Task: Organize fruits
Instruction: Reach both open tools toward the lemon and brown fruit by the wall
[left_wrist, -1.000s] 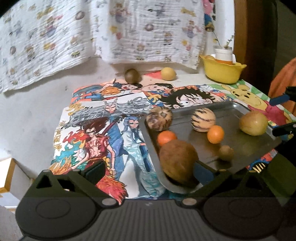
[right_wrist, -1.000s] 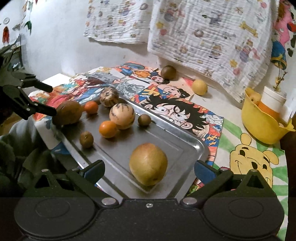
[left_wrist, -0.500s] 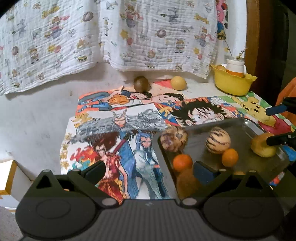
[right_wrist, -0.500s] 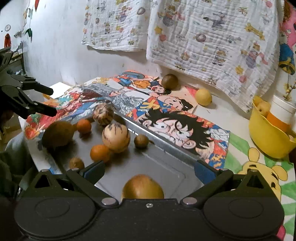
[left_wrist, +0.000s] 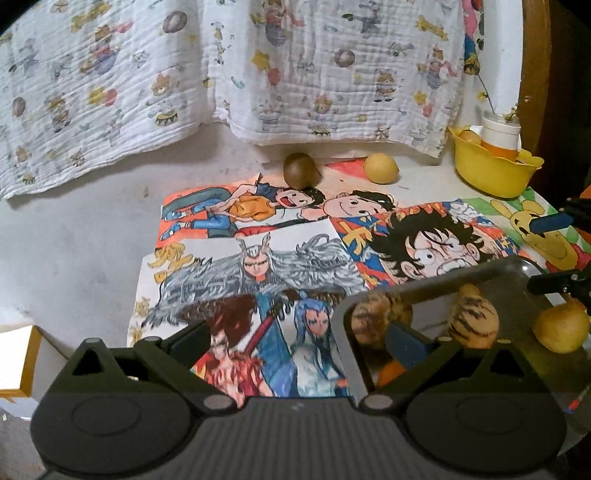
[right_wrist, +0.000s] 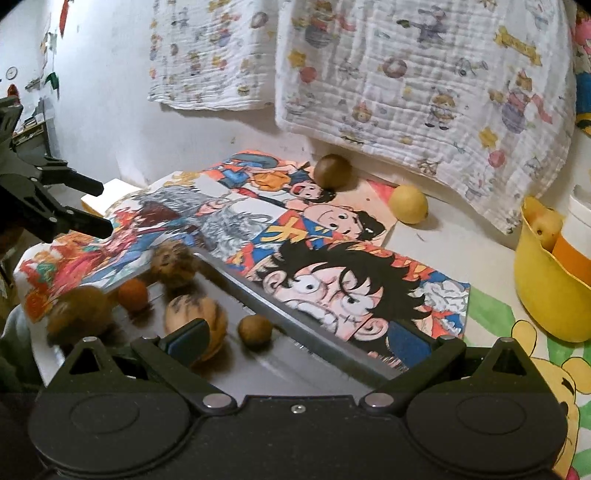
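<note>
One metal tray (right_wrist: 317, 369). On it, visible at once: two striped melons (right_wrist: 195, 325) (right_wrist: 173, 264), one small orange (right_wrist: 133, 295), one small brown kiwi (right_wrist: 255, 330), one large blurred brown fruit (right_wrist: 79, 312), and one yellow-green pear (left_wrist: 561, 328). Off the tray, on the counter (right_wrist: 454, 240) by the wall: one brown fruit (right_wrist: 332, 171) and one lemon (right_wrist: 408, 204). One yellow bowl (right_wrist: 546, 299) with one white cup (left_wrist: 500, 134) inside. Two patterned cloths (right_wrist: 424, 74) (right_wrist: 207, 51) hanging. Several cartoon posters (right_wrist: 351, 288), number unclear.
</note>
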